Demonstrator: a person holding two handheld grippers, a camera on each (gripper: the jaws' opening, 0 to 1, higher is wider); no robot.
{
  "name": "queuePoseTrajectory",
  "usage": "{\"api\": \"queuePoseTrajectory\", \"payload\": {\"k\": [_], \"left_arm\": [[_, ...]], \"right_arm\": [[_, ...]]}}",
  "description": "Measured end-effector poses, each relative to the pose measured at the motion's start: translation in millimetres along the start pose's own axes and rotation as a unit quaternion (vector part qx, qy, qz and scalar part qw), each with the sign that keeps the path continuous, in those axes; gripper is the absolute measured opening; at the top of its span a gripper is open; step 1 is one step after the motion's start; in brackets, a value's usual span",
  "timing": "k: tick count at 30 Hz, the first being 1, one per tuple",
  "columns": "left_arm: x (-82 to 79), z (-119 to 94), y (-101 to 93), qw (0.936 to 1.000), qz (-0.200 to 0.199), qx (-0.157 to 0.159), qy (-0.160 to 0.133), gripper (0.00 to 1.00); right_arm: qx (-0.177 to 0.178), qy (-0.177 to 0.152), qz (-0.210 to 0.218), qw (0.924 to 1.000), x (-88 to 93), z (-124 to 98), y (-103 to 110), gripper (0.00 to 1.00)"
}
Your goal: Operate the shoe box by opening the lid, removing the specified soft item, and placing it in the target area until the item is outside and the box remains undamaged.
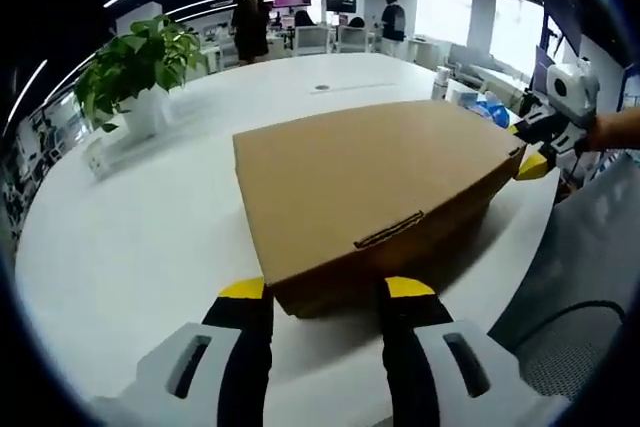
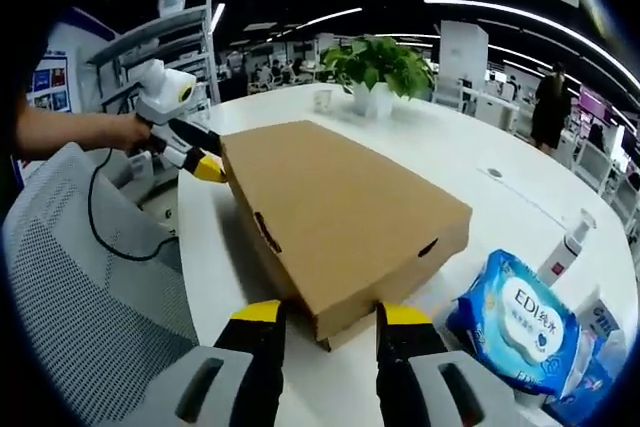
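In the left gripper view, the left gripper [image 1: 325,292] has its jaws spread and empty, standing at one corner of the closed shoe box [image 1: 370,187]. In the right gripper view, the right gripper [image 2: 328,314] is also spread and empty at the opposite corner. The box lies flat on the white table [image 1: 130,247], and the lid [image 2: 340,202] is still down, so the soft item inside cannot be seen.

I think the lid should be lifted slowly from the side with the tab slot [image 1: 390,230], while the other gripper steadies the base, so the cardboard does not tear.

Just beside the box lies a wipes pack [image 2: 515,322], then a spray bottle [image 2: 565,244]. A mesh chair [image 2: 80,277] stands at the table edge. Farther away stands a potted plant [image 1: 135,72], well apart.
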State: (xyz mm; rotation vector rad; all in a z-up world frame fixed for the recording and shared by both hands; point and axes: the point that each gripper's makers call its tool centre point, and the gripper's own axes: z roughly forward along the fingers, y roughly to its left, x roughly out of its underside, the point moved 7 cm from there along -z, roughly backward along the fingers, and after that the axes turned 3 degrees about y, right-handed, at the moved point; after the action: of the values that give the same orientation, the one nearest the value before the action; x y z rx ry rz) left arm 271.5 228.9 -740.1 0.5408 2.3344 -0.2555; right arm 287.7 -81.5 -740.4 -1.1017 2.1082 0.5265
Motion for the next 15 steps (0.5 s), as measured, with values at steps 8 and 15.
{"api": "queuePoseTrajectory", "payload": {"k": [8, 15], "left_arm": [[2.4, 4.4, -0.4, 1.0, -0.002, -0.003, 0.007, 0.42], [3.8, 9.6, -0.3, 0.9998, -0.007, -0.004, 0.018, 0.42]], "right_arm": [[0.001, 0.007, -0.006, 1.0, 1.1, 2.7, 0.2, 0.33], [0.004, 0.014, -0.014, 0.9998, 2.2, 5.0, -0.2, 0.32]]}}
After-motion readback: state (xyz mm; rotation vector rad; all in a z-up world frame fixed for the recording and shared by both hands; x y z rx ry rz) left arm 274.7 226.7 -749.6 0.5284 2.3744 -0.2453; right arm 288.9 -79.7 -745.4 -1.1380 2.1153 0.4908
